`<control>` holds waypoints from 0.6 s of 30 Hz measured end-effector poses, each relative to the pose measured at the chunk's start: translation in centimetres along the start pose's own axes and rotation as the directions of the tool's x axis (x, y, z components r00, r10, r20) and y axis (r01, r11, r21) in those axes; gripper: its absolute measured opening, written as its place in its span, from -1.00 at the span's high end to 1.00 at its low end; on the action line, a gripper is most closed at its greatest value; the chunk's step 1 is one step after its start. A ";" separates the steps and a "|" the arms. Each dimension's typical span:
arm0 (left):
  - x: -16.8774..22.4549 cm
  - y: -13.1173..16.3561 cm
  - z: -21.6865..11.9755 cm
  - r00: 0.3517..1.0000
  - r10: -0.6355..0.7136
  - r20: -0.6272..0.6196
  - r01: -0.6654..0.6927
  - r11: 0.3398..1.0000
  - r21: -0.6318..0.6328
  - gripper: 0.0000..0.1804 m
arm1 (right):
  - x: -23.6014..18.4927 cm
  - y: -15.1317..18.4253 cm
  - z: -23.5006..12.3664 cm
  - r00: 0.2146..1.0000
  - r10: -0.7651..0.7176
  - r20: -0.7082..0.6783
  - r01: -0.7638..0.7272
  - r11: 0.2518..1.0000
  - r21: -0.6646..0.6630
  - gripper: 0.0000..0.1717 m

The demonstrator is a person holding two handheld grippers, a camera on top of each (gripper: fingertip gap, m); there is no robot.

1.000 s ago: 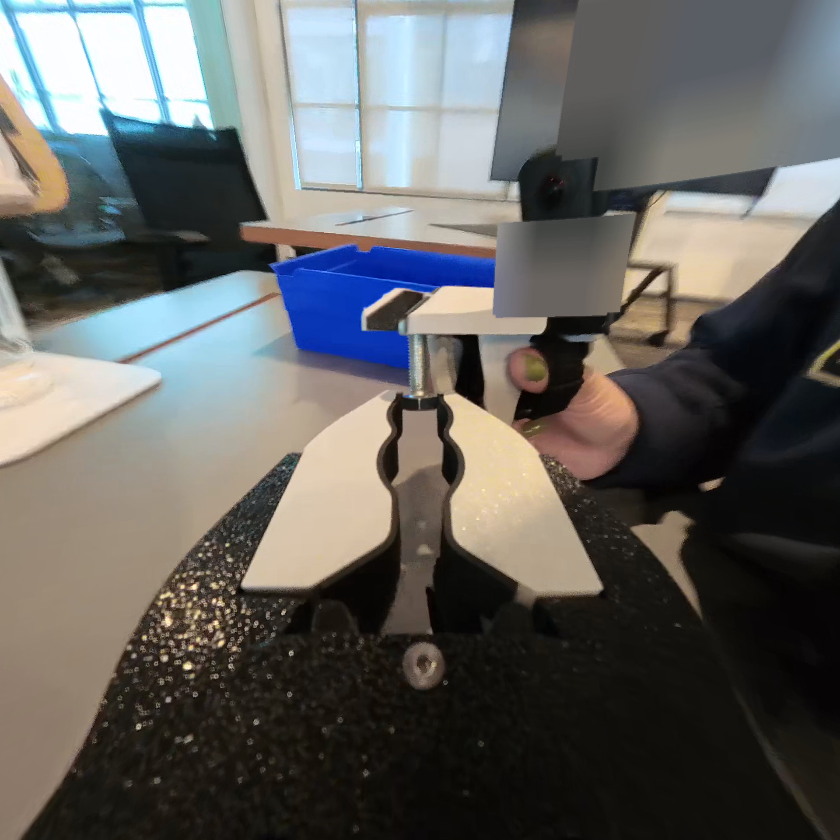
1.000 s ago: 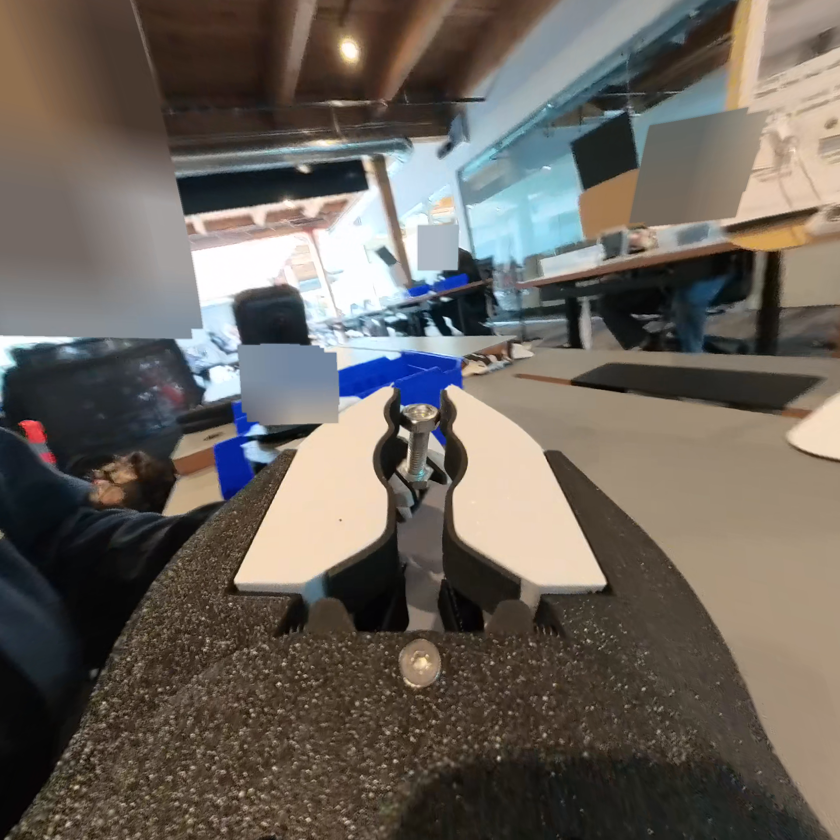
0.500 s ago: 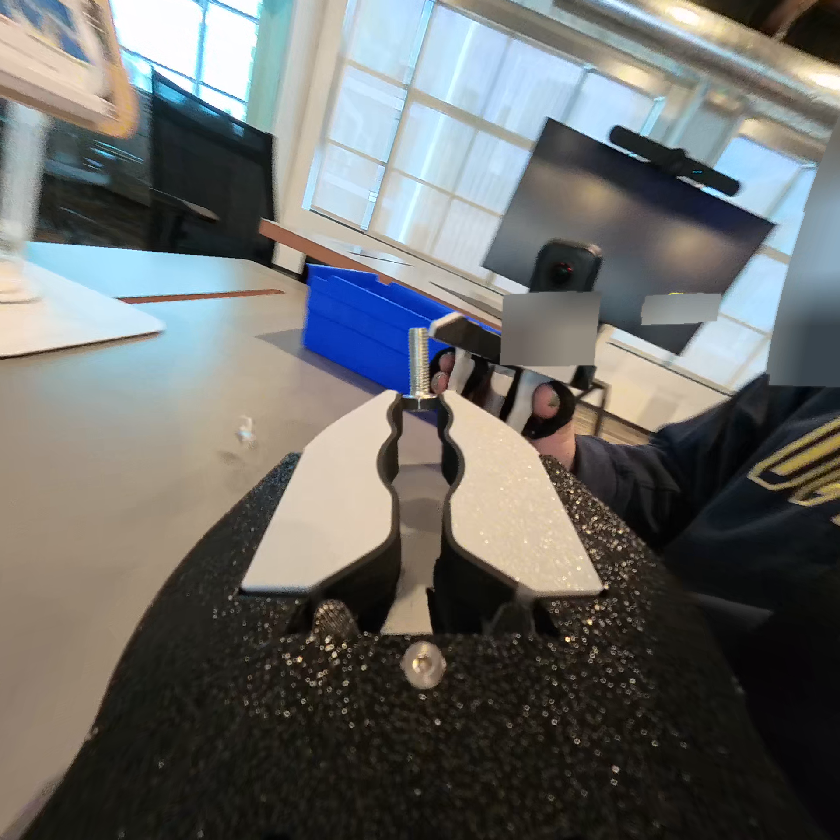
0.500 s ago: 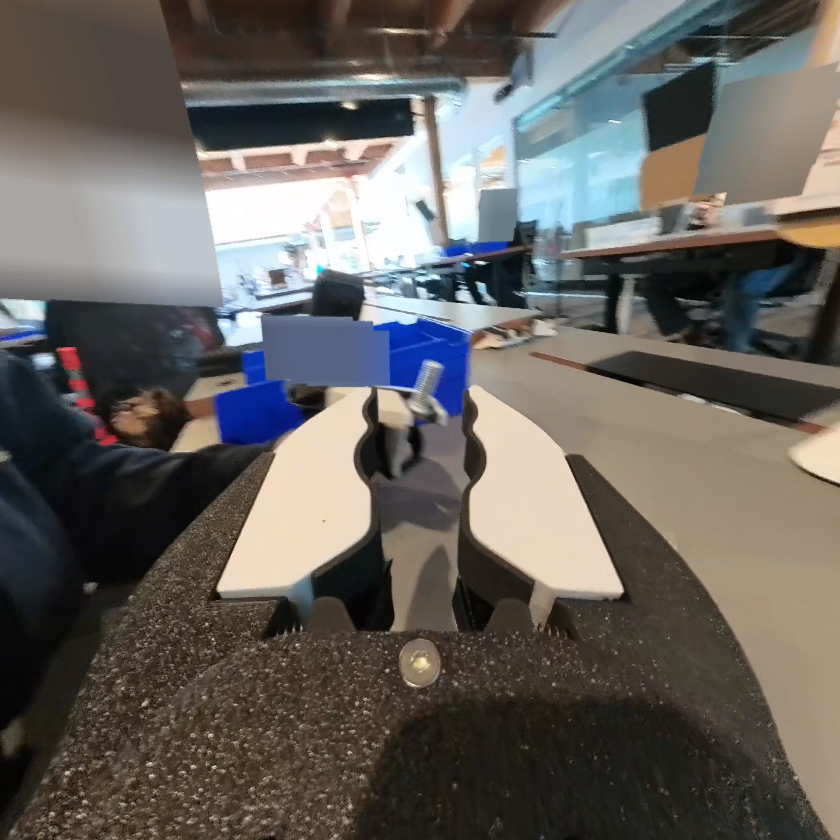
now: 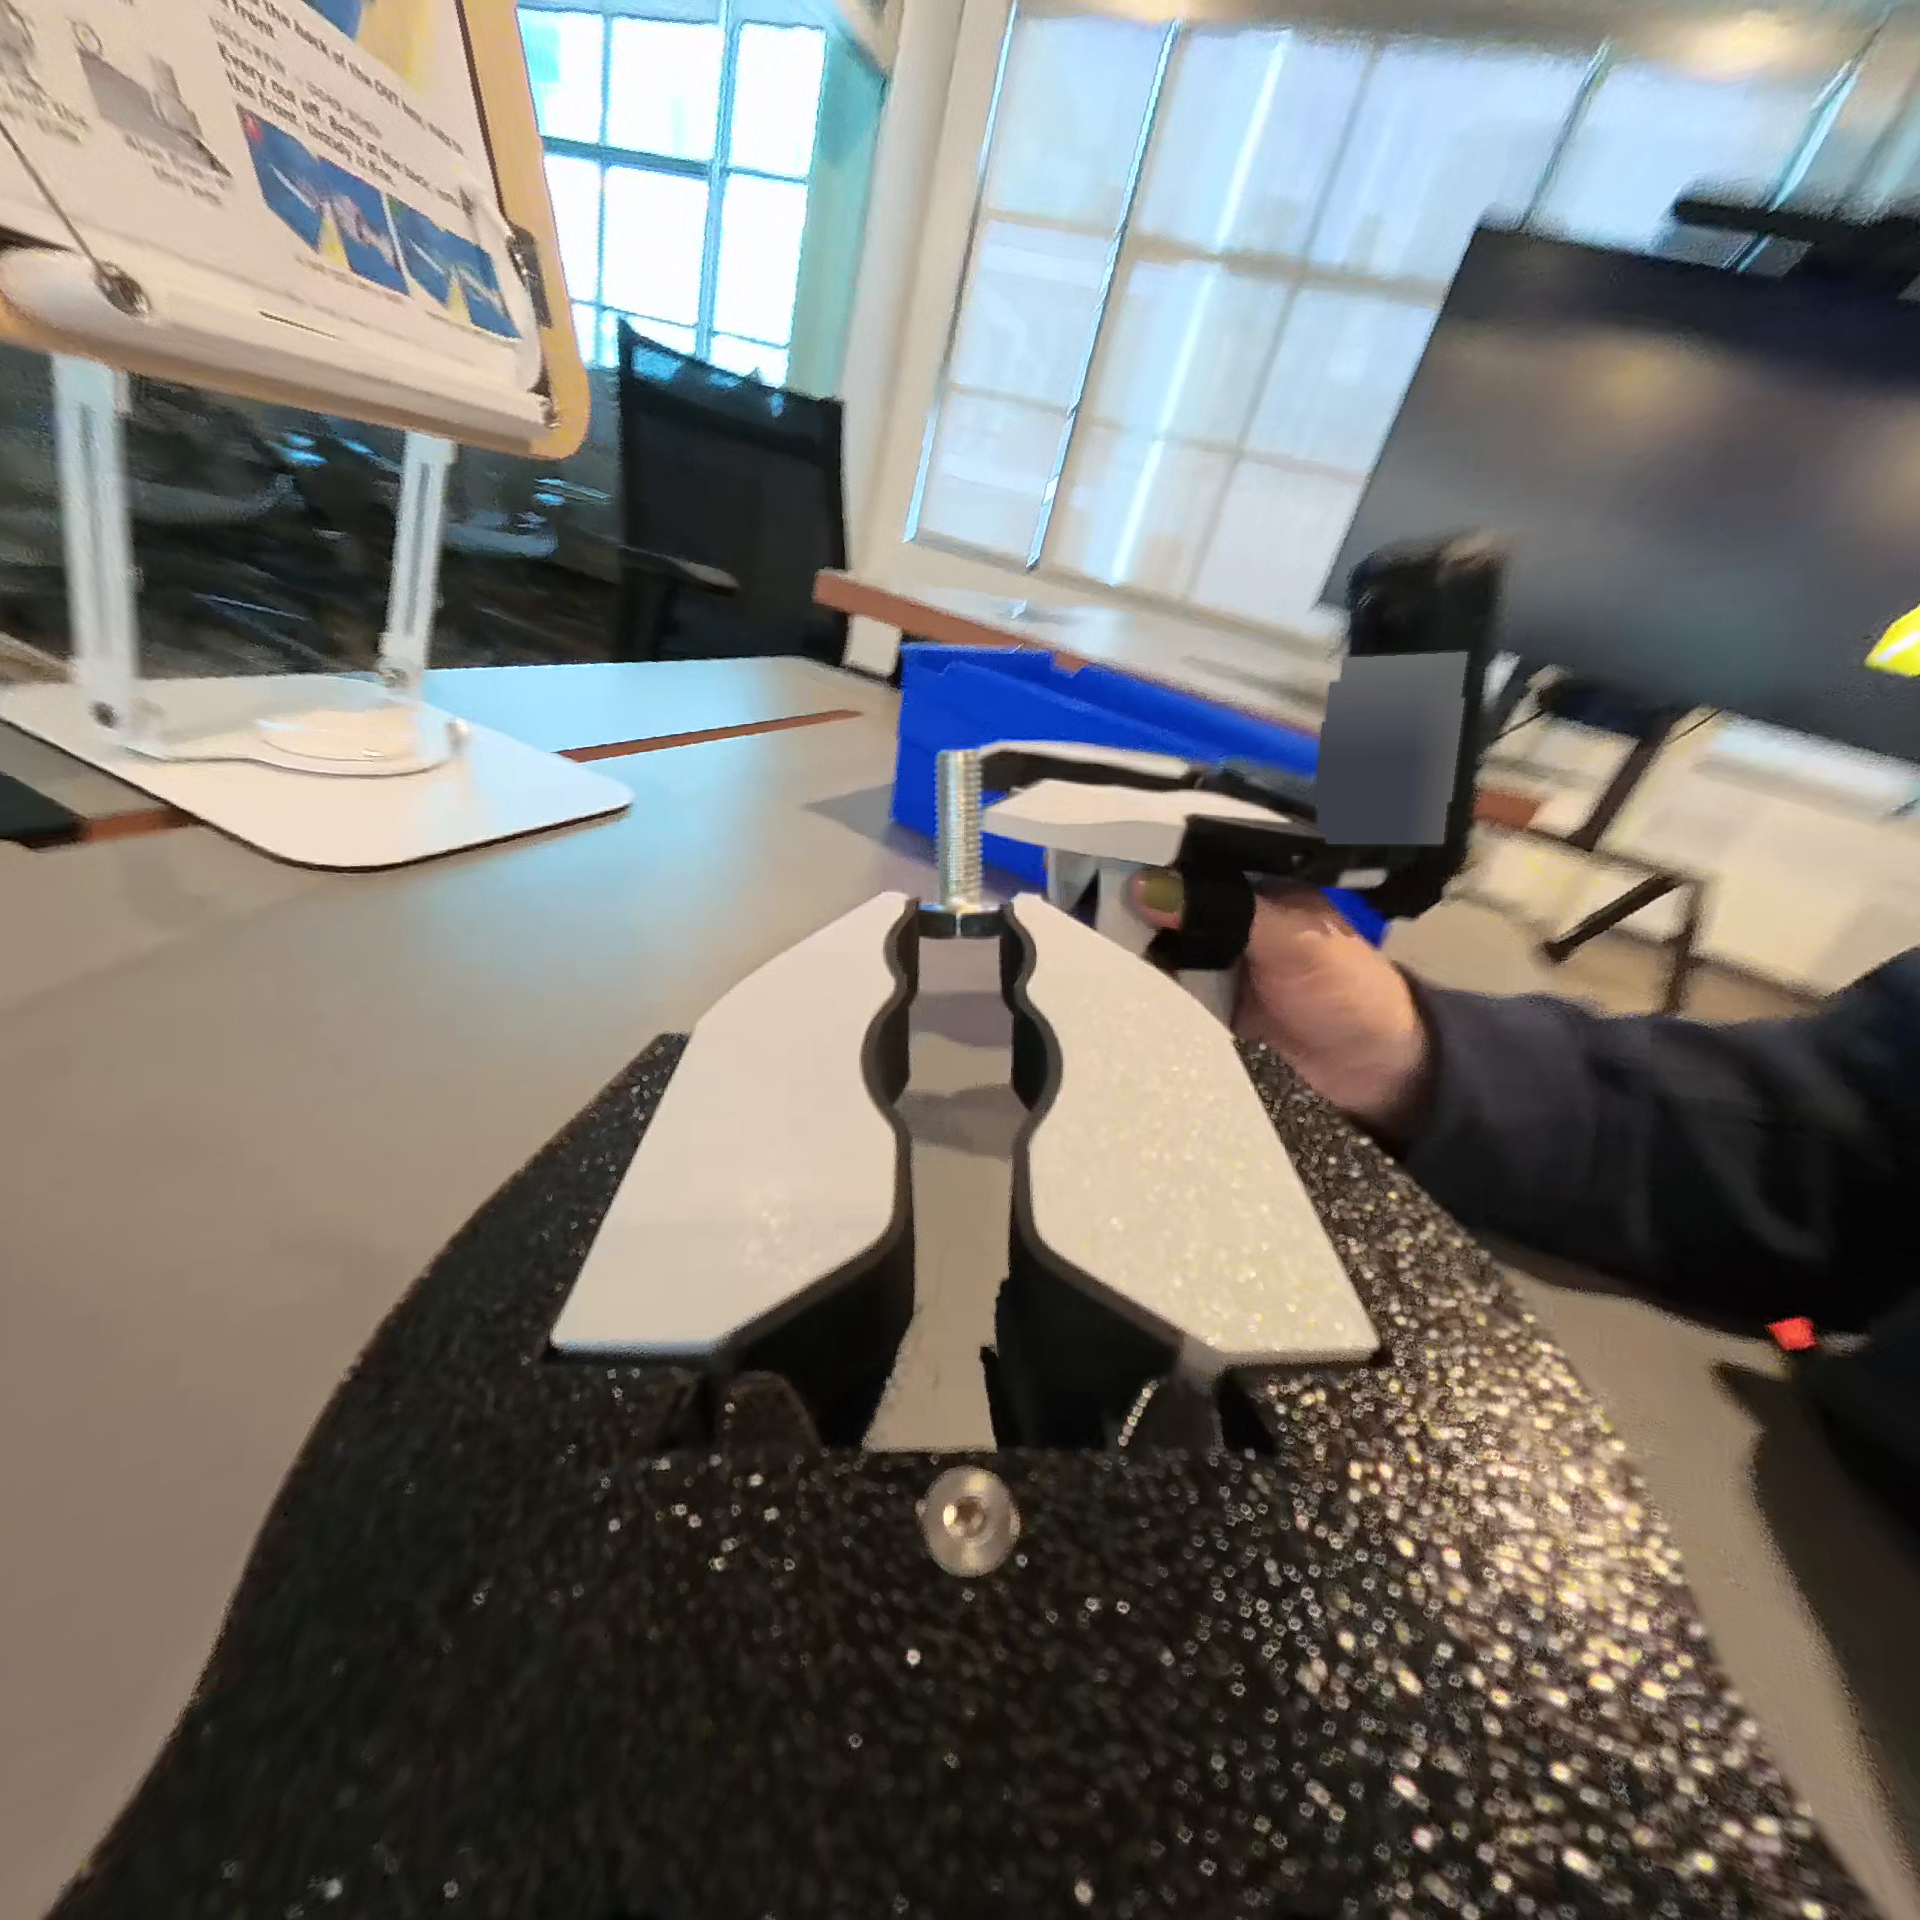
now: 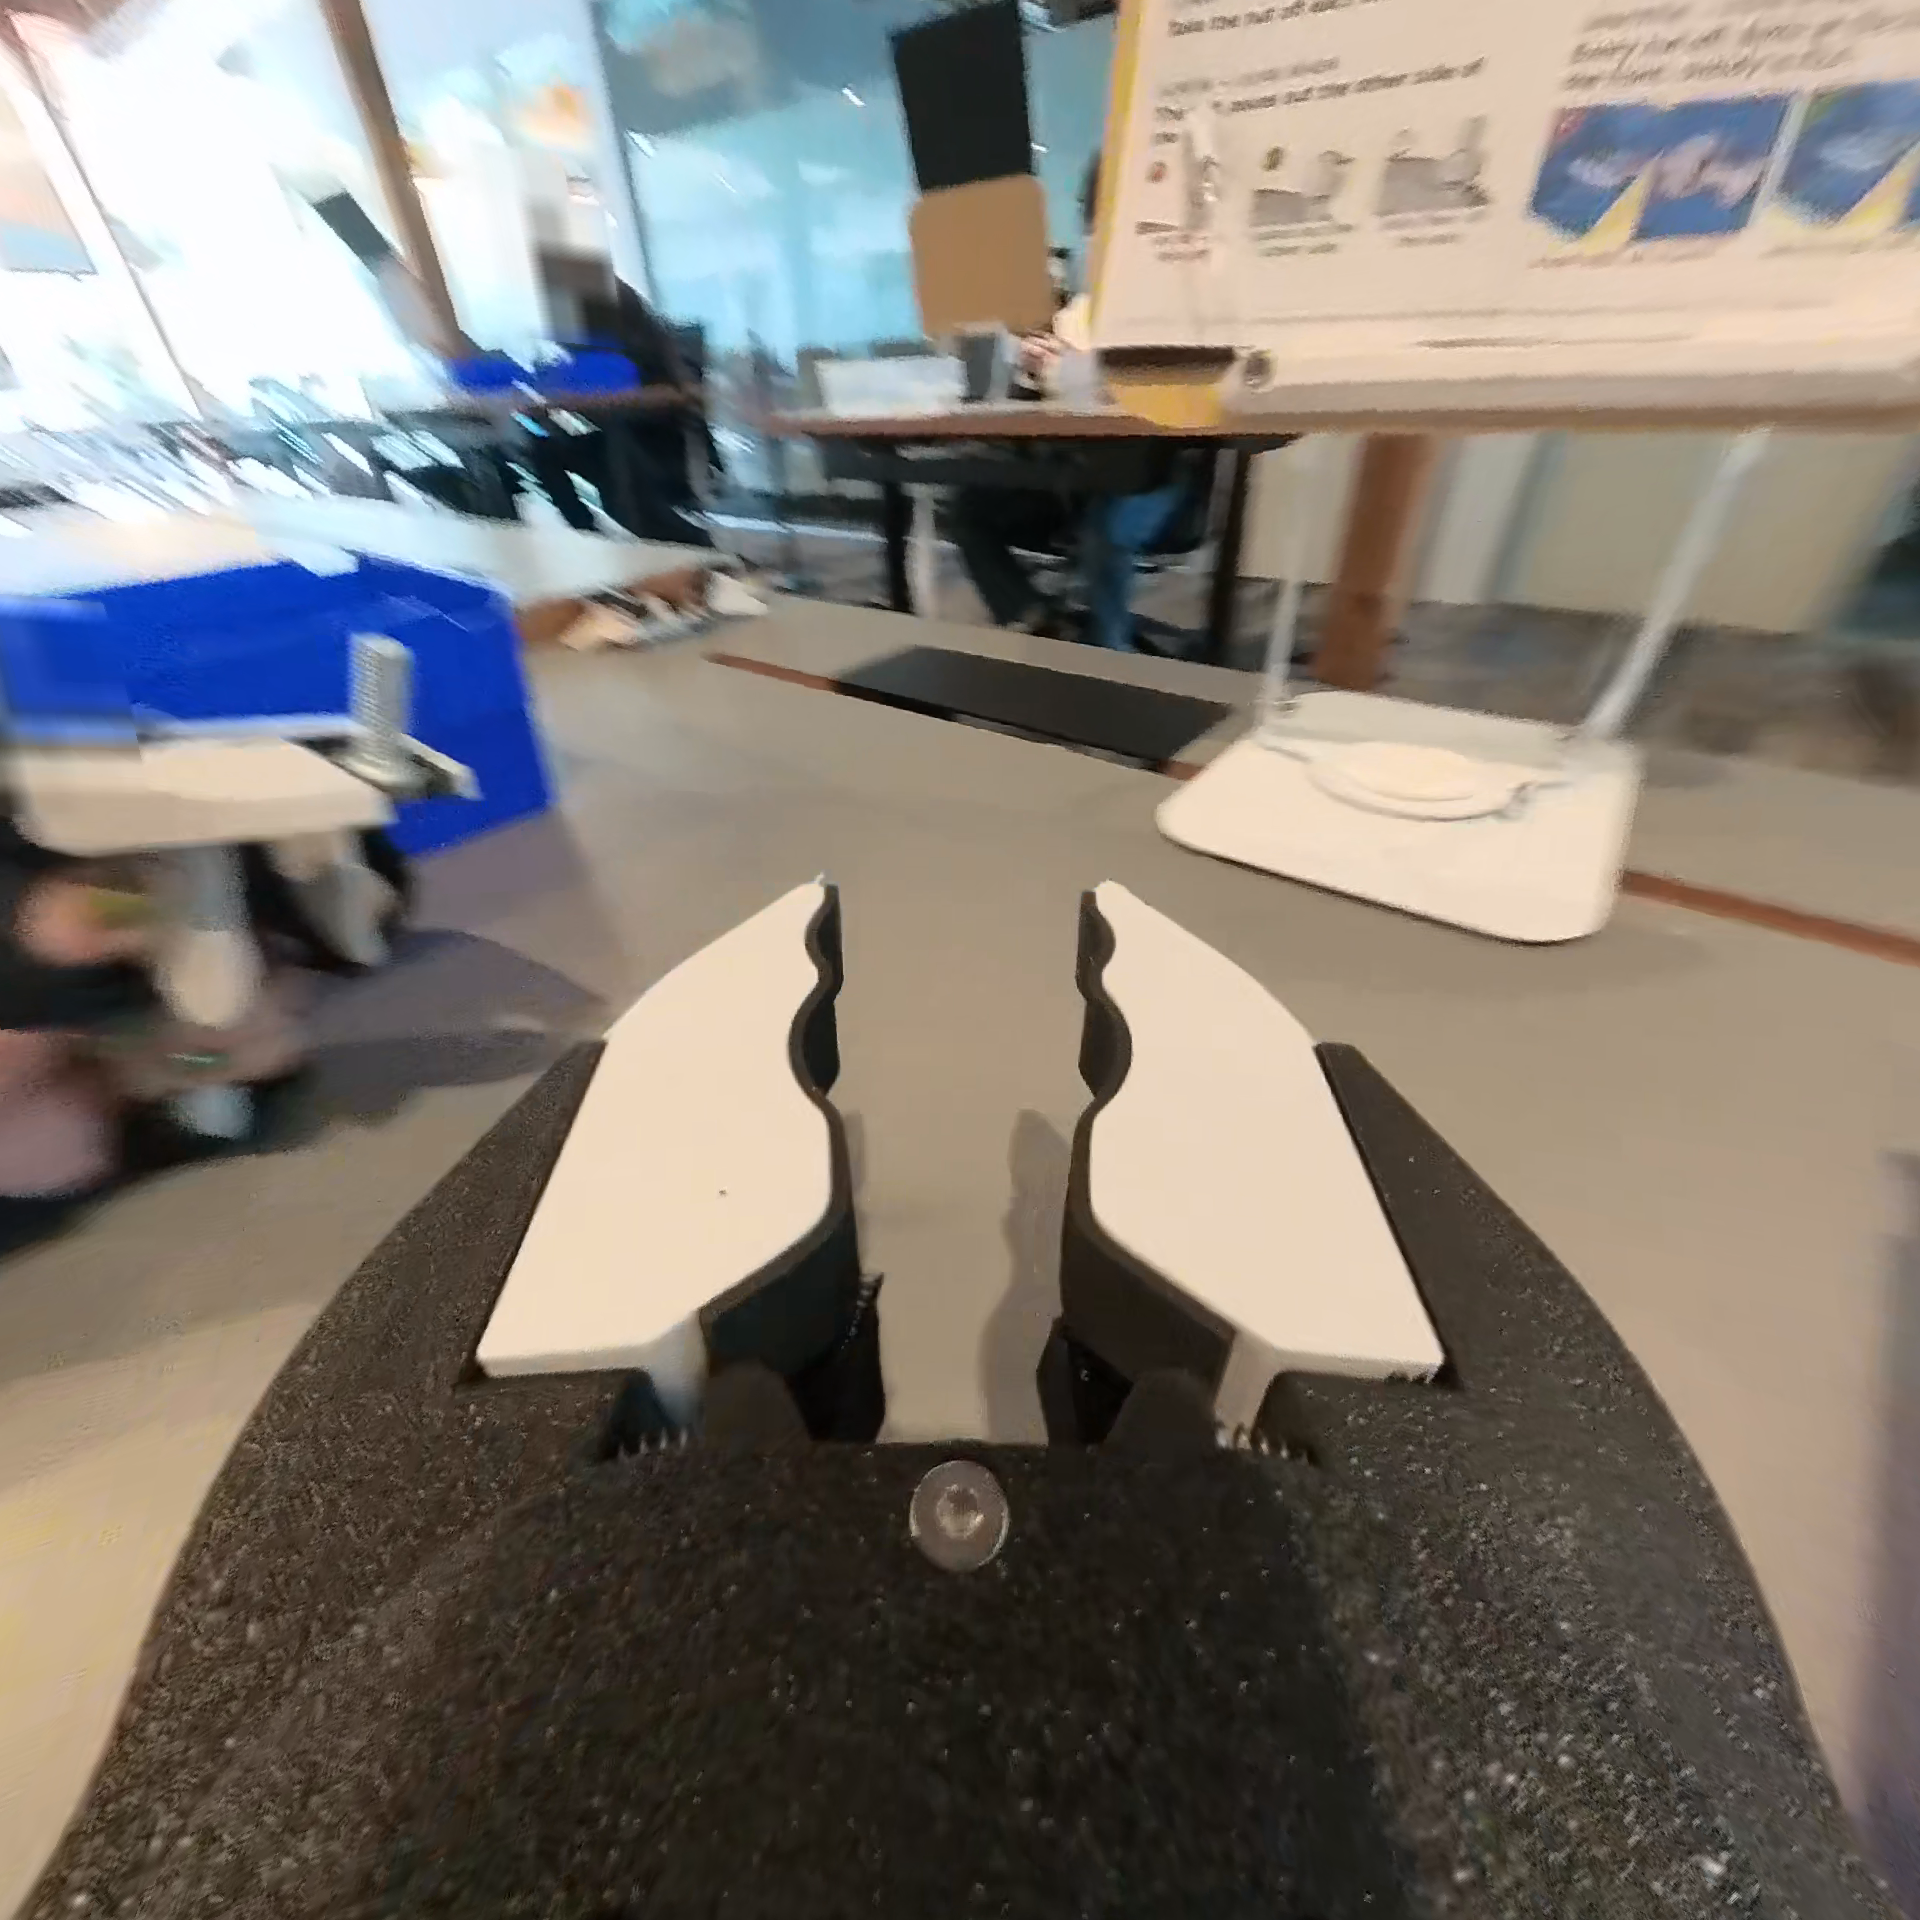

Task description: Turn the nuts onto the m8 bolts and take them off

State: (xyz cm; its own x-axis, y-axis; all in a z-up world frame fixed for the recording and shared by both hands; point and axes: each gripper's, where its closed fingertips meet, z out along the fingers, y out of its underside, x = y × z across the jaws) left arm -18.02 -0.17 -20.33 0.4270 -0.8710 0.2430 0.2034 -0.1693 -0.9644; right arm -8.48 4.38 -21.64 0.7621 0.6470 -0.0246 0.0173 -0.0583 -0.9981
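Right gripper (image 6: 956,914) had let go and drawn back with jaws wide and empty, leaving the bolt (image 5: 958,831) upright, its head pinched in the left gripper (image 5: 958,920) above the tabletop (image 5: 312,1039), bare thread suggesting nut removal finished.

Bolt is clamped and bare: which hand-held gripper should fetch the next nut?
Right hand-held gripper: open and empty. The left hand-held gripper clamps the silver threaded bolt's hex head, thread up.

Both grippers: white wavy-edged fingers (image 5: 1164,1143), black pad liners, black speckled foam body, one silver hex screw (image 5: 971,1536) centred. Operator's sleeve (image 5: 1662,1132) dark navy.
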 end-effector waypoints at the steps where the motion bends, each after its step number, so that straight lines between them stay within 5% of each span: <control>1: 0.1 0.1 0.1 1.000 0.017 0.007 -0.017 1.000 -0.011 0.85 | 0.4 0.2 0.2 0.999 -0.046 -0.025 0.046 0.999 -0.008 0.50; 8: 0.8 0.8 0.7 0.993 0.113 0.024 -0.111 0.992 -0.060 0.84 | 1.4 0.1 1.9 0.974 -0.215 -0.077 0.215 0.977 -0.006 0.51; 18: -0.4 0.3 2.4 0.951 0.277 0.136 -0.271 0.961 -0.057 0.85 | 7.5 -1.1 4.9 0.945 -0.225 -0.238 0.237 0.971 0.026 0.53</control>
State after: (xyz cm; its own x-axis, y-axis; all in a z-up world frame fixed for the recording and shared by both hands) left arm -16.01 1.28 -20.45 0.5823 -0.8127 -0.0217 0.0290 0.0474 -0.9985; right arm -5.90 13.03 -21.01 0.8702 0.4437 0.2142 0.1808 0.1168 -0.9766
